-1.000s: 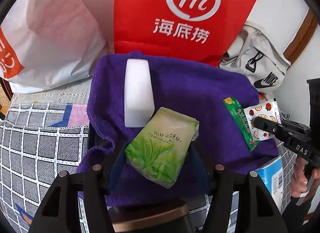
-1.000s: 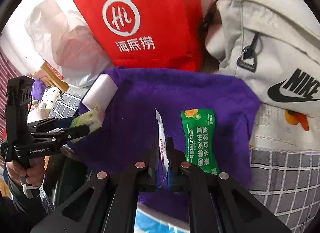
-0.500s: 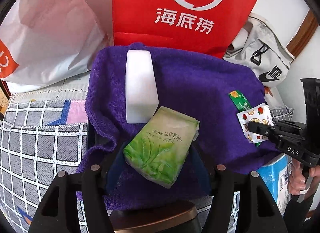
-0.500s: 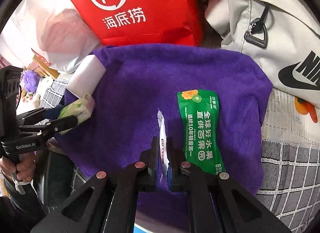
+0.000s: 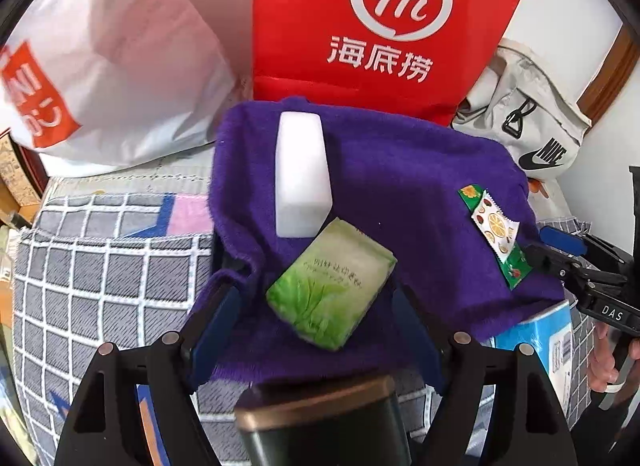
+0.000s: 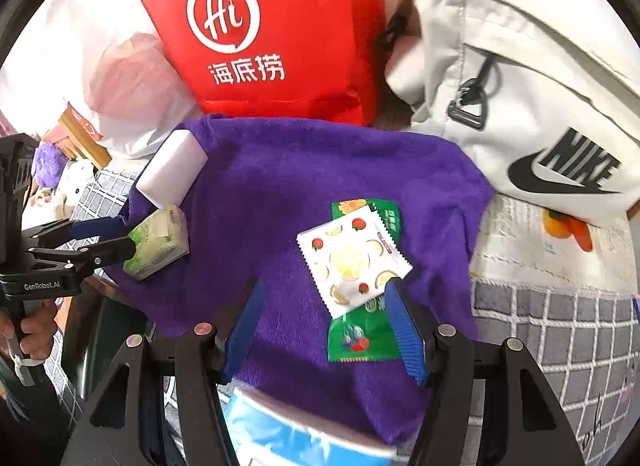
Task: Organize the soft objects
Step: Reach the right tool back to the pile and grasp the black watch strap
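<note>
Purple towel covers the surface, its far edge against a red bag. On it a white block lies near the left edge, and a green tissue pack just below it sits between the spread fingers of the left gripper, which grasps nothing. Near the right edge a fruit-print sachet lies across a green sachet. The right gripper is released, its blue pads apart, one touching the fruit-print sachet's corner. A white Nike bag stands beside the far right corner.
</note>
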### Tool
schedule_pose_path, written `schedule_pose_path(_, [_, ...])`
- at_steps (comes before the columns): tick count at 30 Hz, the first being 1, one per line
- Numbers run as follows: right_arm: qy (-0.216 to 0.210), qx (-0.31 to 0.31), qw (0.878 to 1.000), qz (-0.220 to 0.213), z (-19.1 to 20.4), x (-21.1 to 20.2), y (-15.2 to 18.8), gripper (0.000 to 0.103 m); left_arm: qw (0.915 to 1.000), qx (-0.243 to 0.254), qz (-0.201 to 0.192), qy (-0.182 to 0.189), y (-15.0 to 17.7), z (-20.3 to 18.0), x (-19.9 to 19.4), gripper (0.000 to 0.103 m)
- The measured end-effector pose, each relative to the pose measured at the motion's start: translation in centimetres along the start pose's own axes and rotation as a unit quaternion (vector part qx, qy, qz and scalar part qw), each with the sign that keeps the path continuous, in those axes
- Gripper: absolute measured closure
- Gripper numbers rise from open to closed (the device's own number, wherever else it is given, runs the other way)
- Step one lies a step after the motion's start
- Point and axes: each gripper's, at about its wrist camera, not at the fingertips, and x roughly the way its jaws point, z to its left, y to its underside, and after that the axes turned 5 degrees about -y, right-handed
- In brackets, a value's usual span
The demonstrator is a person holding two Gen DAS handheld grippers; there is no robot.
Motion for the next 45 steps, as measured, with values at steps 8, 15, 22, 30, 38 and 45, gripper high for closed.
schedule_pose_path(8, [-0.014, 0.01, 0.999, -0.048, 1.5, -5.2, 2.8, 0.041, 0.9992, -0.01, -0.038, 0.008, 3.0, 0.8, -4.4, 0.025])
schedule_pose_path(15, [-0.038, -0.029, 0.998, -0.043, 6.1, -7.7, 6.5, 0.042, 0.9977, -0.027, -0.059, 0.023, 6.6, 2.0, -7.4, 0.026])
schedule_pose_path(22, [-0.044, -0.095, 0.994, 0.014, 10.9, -5.5, 9.7, 0.067, 0.9968, -0.041, -0.066, 0.019, 10.9, 4.0, -9.0, 0.026])
schedule_pose_path(30, [-0.003, -0.167, 0.983, 0.081, 14.7, -1.5, 12.6, 0.078, 0.9948, -0.076, -0.057, 0.036, 14.5, 6.9, -8.3, 0.026])
schedule_pose_path(38, [0.013, -0.173, 0.975, 0.14, 15.1, 1.2, 13.1, 0.079, 0.9925, -0.097, -0.053, 0.052, 16.0, 8.6, -7.6, 0.026])
schedule_pose_path(45, [0.011, -0.174, 0.971, 0.161, 15.3, 2.8, 12.7, 0.078, 0.9905, -0.105, -0.055, 0.068, 16.6, 9.4, -7.6, 0.026])
